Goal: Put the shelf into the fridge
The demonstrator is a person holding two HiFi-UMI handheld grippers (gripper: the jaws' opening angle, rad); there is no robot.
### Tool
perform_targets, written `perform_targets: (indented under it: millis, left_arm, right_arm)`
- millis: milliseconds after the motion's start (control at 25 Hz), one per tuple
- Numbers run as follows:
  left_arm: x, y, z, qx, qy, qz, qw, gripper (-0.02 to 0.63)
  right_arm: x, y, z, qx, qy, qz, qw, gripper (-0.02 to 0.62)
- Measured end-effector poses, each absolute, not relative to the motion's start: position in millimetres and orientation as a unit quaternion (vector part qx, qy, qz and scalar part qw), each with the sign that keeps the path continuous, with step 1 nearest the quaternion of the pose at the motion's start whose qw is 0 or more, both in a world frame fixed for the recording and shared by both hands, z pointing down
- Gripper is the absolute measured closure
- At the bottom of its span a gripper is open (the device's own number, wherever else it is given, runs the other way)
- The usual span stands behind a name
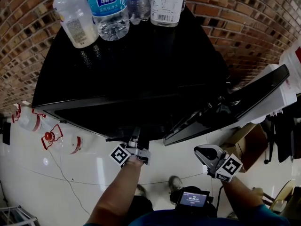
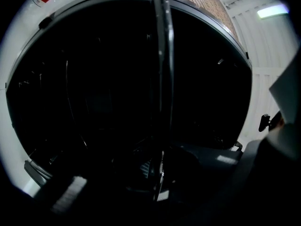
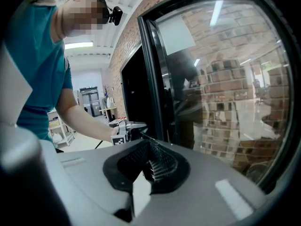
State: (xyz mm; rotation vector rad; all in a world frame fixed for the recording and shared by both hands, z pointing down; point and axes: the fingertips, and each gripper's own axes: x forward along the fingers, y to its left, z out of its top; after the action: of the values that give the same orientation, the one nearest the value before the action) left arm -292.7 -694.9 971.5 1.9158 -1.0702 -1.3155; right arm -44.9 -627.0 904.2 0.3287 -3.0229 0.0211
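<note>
Glass is what the left gripper (image 1: pixel 134 141) seems to hold: its own view shows a thin pane, the shelf (image 2: pixel 162 74), running edge-on from the closed jaws into the black fridge (image 1: pixel 141 79). So the shelf is partly inside the cabinet, though we cannot see whether it sits on any support. The right gripper (image 1: pixel 203 152) hangs near the open door (image 1: pixel 244 100) with its jaws together and nothing between them.

We judge the main risk to be the pane tipping or slipping, since only one gripper pinches it at one edge. Its far end could knock the inner wall or miss a ledge, because the inside is too dark to see. The door could also swing in on it, as nothing holds it open.

As for containers, the fridge interior is too dark for us to tell what it holds. Four plastic bottles (image 1: pixel 109 13) stand on its top. At least two hold clear water and one is cloudy white. More bottles (image 1: pixel 52 138) lie on the floor to the left.
</note>
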Motion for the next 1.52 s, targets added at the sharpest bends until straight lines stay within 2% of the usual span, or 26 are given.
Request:
perform_targets:
  millis: [120, 280, 360, 680, 880, 1120, 1280, 1440, 1520]
  left_arm:
    - [-295, -703, 966, 0.716, -0.404, -0.496, 0.281, 0.571]
    - [-315, -700, 1042, 0.59, -0.55, -0.413, 0.423, 0.565]
    - [-321, -706, 1052, 0.565, -0.571, -0.399, 0.442, 0.557]
    - [-331, -736, 1042, 0.576, -0.565, -0.414, 0.422, 0.555]
    - [-332, -738, 1044, 0.572, -0.574, -0.403, 0.427, 0.547]
    - [-327, -756, 1021, 0.566, -0.557, -0.419, 0.441, 0.546]
    - [-324, -778, 986, 0.645, -0.485, -0.461, 0.369, 0.547]
    - [-328, -787, 983, 0.652, -0.488, -0.456, 0.359, 0.543]
    - [-328, -785, 991, 0.639, -0.504, -0.441, 0.379, 0.538]
  right_arm:
    - [-44, -623, 904, 0.111, -0.991, 0.026, 0.065, 0.595]
    - [-39, -628, 907, 0.109, -0.992, 0.007, 0.056, 0.595]
    - [-36, -630, 910, 0.109, -0.993, 0.004, 0.054, 0.595]
    - [-32, -628, 918, 0.116, -0.99, 0.031, 0.072, 0.595]
    - [-30, -627, 923, 0.132, -0.982, 0.089, 0.102, 0.595]
    - [-33, -631, 922, 0.111, -0.991, 0.029, 0.07, 0.595]
    - [-29, -631, 918, 0.107, -0.993, 0.014, 0.054, 0.595]
    - [-24, -632, 922, 0.111, -0.992, 0.021, 0.061, 0.595]
    - [-25, -626, 925, 0.122, -0.986, 0.069, 0.093, 0.595]
